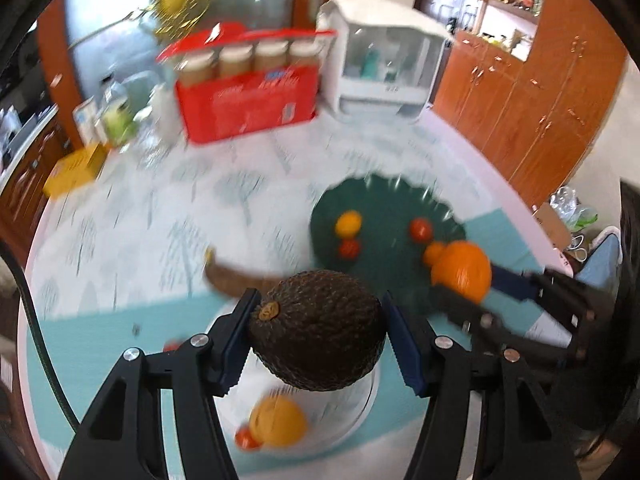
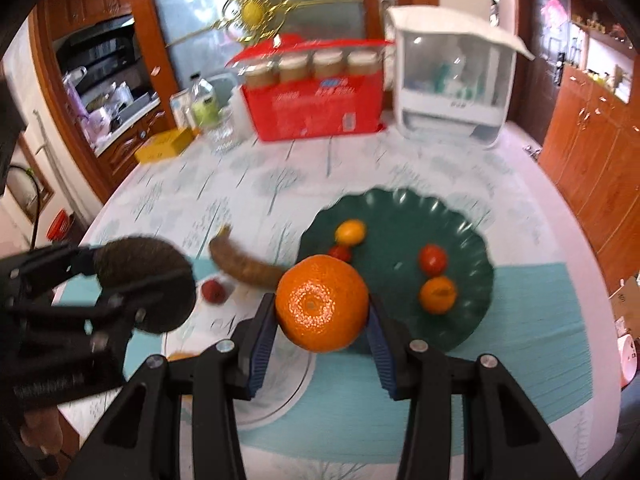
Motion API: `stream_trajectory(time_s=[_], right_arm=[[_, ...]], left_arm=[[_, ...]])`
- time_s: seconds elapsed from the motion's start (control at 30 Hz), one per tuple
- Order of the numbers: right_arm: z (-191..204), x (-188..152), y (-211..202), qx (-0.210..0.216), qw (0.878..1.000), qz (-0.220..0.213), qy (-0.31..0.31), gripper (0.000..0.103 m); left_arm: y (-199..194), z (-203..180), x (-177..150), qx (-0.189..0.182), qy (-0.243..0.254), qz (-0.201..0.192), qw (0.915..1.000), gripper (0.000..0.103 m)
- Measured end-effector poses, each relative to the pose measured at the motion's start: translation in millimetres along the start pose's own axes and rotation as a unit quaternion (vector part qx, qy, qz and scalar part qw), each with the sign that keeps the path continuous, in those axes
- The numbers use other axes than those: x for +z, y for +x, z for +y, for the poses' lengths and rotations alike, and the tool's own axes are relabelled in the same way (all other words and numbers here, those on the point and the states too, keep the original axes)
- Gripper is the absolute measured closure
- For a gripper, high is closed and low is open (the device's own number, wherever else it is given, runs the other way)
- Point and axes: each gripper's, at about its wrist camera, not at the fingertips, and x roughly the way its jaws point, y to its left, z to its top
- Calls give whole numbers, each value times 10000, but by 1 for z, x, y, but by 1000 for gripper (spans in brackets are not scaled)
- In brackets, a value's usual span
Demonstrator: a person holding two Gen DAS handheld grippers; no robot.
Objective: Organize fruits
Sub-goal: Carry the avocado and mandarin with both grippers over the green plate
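Above the table (image 2: 520, 320), we hold both loads aloft | left gripper (image 1: 320, 340) pinching the avocado (image 1: 318, 330) | right gripper (image 2: 322, 312) pinching the orange (image 2: 322, 304) | green plate (image 2: 472, 248) ahead-right, bare centre | browned banana (image 2: 244, 264) touching its left rim.

Below the jaws the avocado (image 1: 318, 330) hides much of the white plate (image 1: 360, 412); the orange fruit (image 1: 278, 420) there is smeared, and the red box (image 1: 248, 100) far beyond is unreadable.
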Motion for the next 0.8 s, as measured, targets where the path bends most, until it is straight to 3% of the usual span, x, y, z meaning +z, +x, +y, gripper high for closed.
stream_trajectory(time_s=[0.13, 0.33, 0.8], right_arm=[[-15, 15, 4, -211, 9997, -92, 77, 59], [-37, 24, 27, -503, 9985, -5, 198, 59], [-72, -9, 105, -540, 9910, 999, 709, 59]], left_arm=[[17, -14, 36, -59, 173, -156, 9997, 42], [67, -29, 71, -213, 237, 37, 9995, 42], [174, -50, 65, -565, 343, 863, 9941, 42]])
